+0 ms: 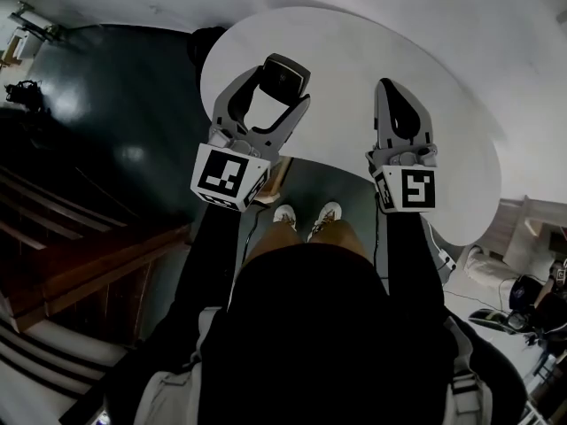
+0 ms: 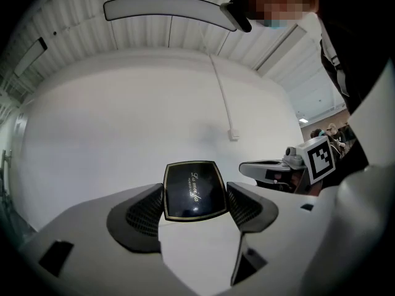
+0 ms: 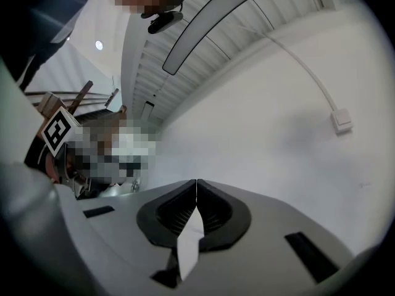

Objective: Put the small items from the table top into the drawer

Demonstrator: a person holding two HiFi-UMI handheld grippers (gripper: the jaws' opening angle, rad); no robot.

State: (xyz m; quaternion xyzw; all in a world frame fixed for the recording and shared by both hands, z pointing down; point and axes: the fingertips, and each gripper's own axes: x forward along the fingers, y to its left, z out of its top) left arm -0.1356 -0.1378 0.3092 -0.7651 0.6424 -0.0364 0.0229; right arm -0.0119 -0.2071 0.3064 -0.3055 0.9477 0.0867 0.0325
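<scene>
My left gripper [image 1: 278, 85] is shut on a small black compact case [image 1: 283, 79] with a thin gold rim, held up over the white round table [image 1: 345, 60]. In the left gripper view the black compact case [image 2: 193, 190] sits squarely between the two pads, its gold script facing the camera. My right gripper [image 1: 395, 106] is shut with nothing between its jaws; in the right gripper view the pads [image 3: 196, 209] meet edge to edge. Both grippers point upward toward a white wall and ceiling. No drawer shows in any view.
The person's legs and white shoes [image 1: 306, 217] stand under the table's near edge. Dark wooden stairs [image 1: 53, 237] lie at the left. A long ceiling lamp [image 2: 166, 8] hangs above. Bags and gear [image 1: 518, 299] sit at the right.
</scene>
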